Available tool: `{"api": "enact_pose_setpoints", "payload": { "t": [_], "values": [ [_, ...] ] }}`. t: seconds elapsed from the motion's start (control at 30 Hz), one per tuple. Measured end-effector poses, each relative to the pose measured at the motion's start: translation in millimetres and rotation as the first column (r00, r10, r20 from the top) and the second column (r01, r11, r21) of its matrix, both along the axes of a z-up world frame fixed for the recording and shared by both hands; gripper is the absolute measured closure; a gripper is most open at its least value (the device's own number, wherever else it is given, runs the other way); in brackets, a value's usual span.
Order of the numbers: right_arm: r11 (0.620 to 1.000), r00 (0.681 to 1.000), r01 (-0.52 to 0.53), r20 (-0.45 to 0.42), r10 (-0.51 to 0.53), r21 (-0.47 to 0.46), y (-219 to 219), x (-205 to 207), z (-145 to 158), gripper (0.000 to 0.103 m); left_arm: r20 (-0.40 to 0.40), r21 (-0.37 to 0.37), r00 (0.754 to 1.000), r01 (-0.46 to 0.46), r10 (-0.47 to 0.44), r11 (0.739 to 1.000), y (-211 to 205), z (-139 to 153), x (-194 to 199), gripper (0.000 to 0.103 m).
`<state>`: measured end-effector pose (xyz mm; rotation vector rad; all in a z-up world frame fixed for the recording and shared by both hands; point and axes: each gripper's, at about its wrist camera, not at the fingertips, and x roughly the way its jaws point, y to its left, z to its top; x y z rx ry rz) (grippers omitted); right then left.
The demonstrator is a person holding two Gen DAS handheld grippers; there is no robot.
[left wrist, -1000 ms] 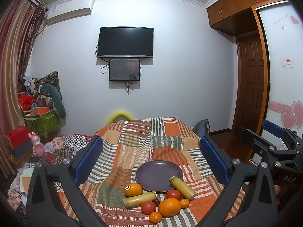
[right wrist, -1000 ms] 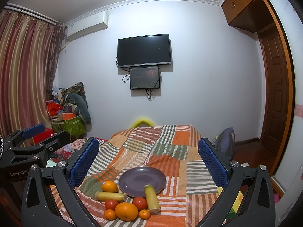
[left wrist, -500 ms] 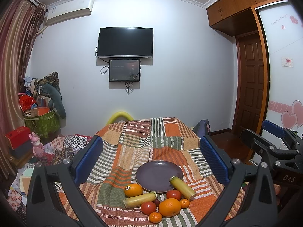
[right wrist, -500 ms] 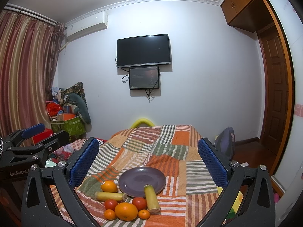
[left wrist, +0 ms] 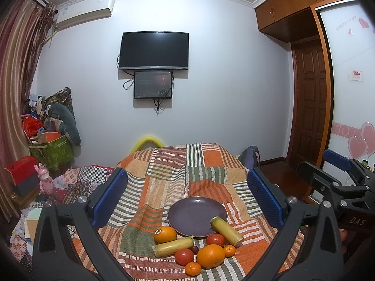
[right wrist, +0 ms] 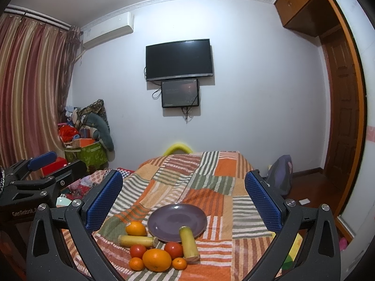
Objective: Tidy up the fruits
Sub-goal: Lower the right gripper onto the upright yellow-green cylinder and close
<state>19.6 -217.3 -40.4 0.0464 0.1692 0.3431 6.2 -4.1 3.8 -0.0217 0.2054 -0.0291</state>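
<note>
The fruits sit bunched on the patchwork blanket (left wrist: 187, 175) at the near edge of your purple plate (left wrist: 196, 213), which lies bare but for the tip of one yellow-green cane piece (left wrist: 226, 228) resting on its rim at about 4 o'clock. A second cane piece (left wrist: 173, 247) lies flat just outside the rim at 7 o'clock, with a stickered orange (left wrist: 164, 234) touching it at the plate's 8 o'clock. Nearer to you, the big orange (left wrist: 210, 255) sits in the middle of the cluster, a red tomato (left wrist: 184, 256) on its 9 o'clock side, another tomato (left wrist: 215, 240) at its 12 o'clock, a small dark plum (left wrist: 194, 249) between the two tomatoes, and two mandarins, one (left wrist: 193, 269) at its 7 o'clock and one (left wrist: 229, 251) at its 3 o'clock. Your left gripper (left wrist: 187, 199) hangs above the bed with its blue pads spread wide and nothing between them. Your right gripper (right wrist: 182, 201) is likewise spread wide and empty, framing the same plate (right wrist: 177, 219) and big orange (right wrist: 157, 260) from the other side. Both tools are well apart from the fruit.
</note>
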Motion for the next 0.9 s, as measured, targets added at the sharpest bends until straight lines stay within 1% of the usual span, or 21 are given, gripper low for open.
{"api": "enact_pose_setpoints", "payload": {
  "t": [0.1,0.27,0.37,0.4,0.43,0.5,0.57,0.6,0.63,0.7,0.77,0.9],
  "values": [
    [0.998,0.997,-0.053,-0.049,0.054,0.016,-0.9,9.3,-5.4,0.000,-0.019,-0.009,1.000,0.006,-0.006,1.000,2.7,-5.5,8.7,0.000],
    [0.999,0.996,-0.032,-0.083,0.032,-0.003,-0.9,22.1,-16.4,0.000,-0.080,-0.035,0.997,-0.001,-0.002,0.999,13.1,-19.6,28.9,0.001],
    [1.000,0.994,-0.021,-0.107,0.019,-0.016,0.0,30.3,-23.3,0.001,-0.124,-0.047,0.992,-0.019,0.013,0.999,19.5,-29.3,44.0,0.009],
    [1.000,0.993,-0.019,-0.121,0.016,-0.023,0.6,34.1,-26.8,0.004,-0.143,-0.050,0.990,-0.026,0.019,0.998,22.0,-33.2,50.0,0.014],
    [0.999,0.991,-0.019,-0.131,0.015,-0.027,0.8,36.5,-28.9,0.008,-0.159,-0.052,0.987,-0.030,0.021,0.998,23.8,-36.8,54.8,0.015],
    [0.999,0.987,-0.020,-0.160,0.013,-0.041,2.7,44.3,-34.9,0.014,-0.190,-0.054,0.981,-0.037,0.026,0.998,27.9,-46.2,65.5,0.016],
    [0.999,0.981,-0.021,-0.193,0.012,-0.048,4.1,52.3,-42.1,0.016,-0.220,-0.046,0.975,-0.045,0.034,0.998,31.7,-56.1,76.3,0.020],
    [0.999,0.979,-0.023,-0.203,0.013,-0.049,4.3,54.8,-44.0,0.018,-0.239,-0.041,0.970,-0.046,0.035,0.998,33.4,-61.0,81.7,0.024],
    [0.998,0.977,-0.025,-0.214,0.013,-0.054,5.3,58.3,-46.7,0.022,-0.254,-0.041,0.967,-0.043,0.031,0.998,34.7,-64.6,84.7,0.031],
    [0.997,0.973,-0.032,-0.231,0.015,-0.069,7.7,64.2,-52.7,0.026,-0.299,-0.058,0.954,-0.023,0.005,0.998,40.1,-74.8,96.6,0.037],
    [0.996,0.967,-0.046,-0.255,0.024,-0.080,10.4,70.8,-59.9,0.028,-0.340,-0.064,0.941,-0.028,0.005,0.998,47.0,-86.3,108.0,0.038],
    [0.993,0.954,-0.076,-0.297,0.046,-0.092,13.2,81.2,-71.3,0.034,-0.395,-0.034,0.918,-0.041,0.024,0.999,54.3,-109.6,125.7,0.038]
  ]
}}
